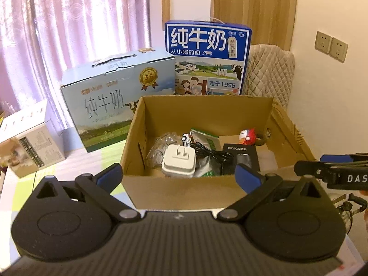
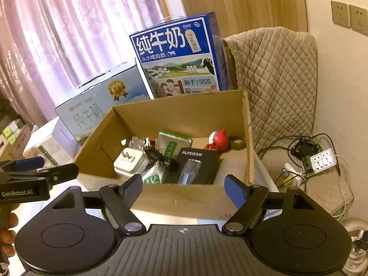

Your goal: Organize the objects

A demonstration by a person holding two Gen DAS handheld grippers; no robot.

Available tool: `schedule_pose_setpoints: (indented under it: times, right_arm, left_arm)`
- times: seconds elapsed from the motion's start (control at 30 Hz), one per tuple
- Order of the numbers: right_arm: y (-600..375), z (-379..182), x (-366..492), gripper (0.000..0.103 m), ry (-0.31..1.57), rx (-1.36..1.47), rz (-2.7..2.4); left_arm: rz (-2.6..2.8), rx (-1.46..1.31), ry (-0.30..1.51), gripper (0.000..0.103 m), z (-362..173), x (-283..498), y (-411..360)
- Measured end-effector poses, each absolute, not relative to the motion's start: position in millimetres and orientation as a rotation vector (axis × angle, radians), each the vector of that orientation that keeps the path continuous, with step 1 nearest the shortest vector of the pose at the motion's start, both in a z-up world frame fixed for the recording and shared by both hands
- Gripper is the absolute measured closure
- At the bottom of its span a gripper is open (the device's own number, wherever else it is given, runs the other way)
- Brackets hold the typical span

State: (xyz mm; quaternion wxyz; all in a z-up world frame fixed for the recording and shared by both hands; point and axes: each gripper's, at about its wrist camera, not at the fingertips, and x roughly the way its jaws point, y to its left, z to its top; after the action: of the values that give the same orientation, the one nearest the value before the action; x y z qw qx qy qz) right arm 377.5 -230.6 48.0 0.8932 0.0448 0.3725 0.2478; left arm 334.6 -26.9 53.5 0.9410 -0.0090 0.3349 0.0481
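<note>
- Both tools spread, nothing between them: left tool [image 1: 179, 174], right tool [image 2: 182, 189];
- cardboard box [image 1: 184, 191] dead ahead, below both; shaver box [image 2: 195, 165] lies nearer the right tool, long axis pointing away.

Matt cardboard box [image 1: 174, 191], glossy milk carton [image 1: 207, 57], quilted cloth [image 2: 276, 80]

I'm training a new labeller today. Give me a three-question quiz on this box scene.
1. True or false: the white plug adapter lies inside the cardboard box.
2. What does the left gripper hold: A) cable B) nothing C) toy?
3. Fill in: the black shaver box reads ____.

Key: 1 true; 2 B; 3 FLYCO.
</note>
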Motion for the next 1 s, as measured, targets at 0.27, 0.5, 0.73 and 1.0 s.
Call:
schedule_pose_setpoints:
  times: [0.27, 0.5, 0.73, 1.0]
  right_arm:
    - [-248, 58, 341, 0.027, 0.747, 0.070, 0.545]
    - [-260, 64, 309, 0.027, 0.746, 0.040, 0.583]
    - [-266, 71, 275, 0.027, 0.749, 0.000, 0.609]
    - [-257, 77, 232, 0.027, 0.753, -0.036, 0.618]
  left_arm:
    - [0.152, -0.063, 0.684, 0.001, 65, 284, -37]
    - [0.220, -0.088, 0.705, 0.001, 69, 247, -45]
    - [0.236, -0.100, 0.719, 0.001, 76, 209, -54]
    - [0.221, -0.118, 0.737, 0.001, 79, 167, -52]
